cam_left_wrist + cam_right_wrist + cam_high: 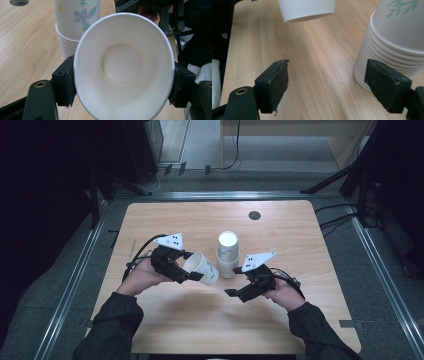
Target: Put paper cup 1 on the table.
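The left tool (192, 275) is pinching a single paper cup (202, 268) across its rim, lifted off the desk (280, 320), its long axis lying sideways. The right tool (231, 292) is sitting spread wide and holding nothing, just beside the base of the upside-down cup stack (228, 254), which is standing mid-desk beyond both.

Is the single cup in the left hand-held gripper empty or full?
Empty: the single cup, clamped in the left hand-held gripper, lies tipped sideways, its bare white bottom visible.
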Demonstrator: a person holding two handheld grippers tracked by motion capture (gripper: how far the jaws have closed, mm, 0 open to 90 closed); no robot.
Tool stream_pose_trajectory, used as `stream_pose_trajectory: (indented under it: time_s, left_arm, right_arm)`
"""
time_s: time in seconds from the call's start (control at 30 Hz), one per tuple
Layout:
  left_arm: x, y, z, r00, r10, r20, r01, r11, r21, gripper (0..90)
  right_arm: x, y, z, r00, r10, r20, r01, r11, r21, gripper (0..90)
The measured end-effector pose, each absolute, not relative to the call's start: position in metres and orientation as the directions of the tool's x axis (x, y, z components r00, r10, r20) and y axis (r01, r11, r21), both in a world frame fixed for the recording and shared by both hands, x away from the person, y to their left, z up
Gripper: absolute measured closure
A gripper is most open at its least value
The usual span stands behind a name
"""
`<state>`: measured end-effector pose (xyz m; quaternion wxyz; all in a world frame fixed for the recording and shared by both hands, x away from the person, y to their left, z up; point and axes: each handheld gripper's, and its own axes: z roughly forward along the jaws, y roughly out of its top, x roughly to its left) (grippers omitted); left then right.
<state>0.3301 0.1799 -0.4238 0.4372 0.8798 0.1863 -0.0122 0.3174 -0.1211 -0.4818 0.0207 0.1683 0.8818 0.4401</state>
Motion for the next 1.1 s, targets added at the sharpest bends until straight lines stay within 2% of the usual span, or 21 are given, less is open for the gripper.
stream_pose_trajectory:
  time_s: [0.67, 0.87, 1.1]
  left_arm:
    - [0.349, 0.231, -0.431, 0.88, 0.449, -0.158, 0.413, -0.556, 0.721, 24.8]
    - [0.356, 0.251, -0.43, 0.831, 0.536, -0.149, 0.469, -0.532, 0.705, 24.8]
    - [0.364, 0.272, -0.428, 0.797, 0.581, -0.164, 0.503, -0.489, 0.713, 24.9]
  right_arm:
    - [0.32, -0.145, -0.475, -0.923, 0.379, 0.065, 0.274, 0.531, 0.802, 20.4]
    - [0.321, -0.149, -0.475, -0.918, 0.392, 0.067, 0.284, 0.529, 0.799, 20.3]
    - [0.321, -0.15, -0.479, -0.916, 0.397, 0.058, 0.288, 0.548, 0.785, 20.3]
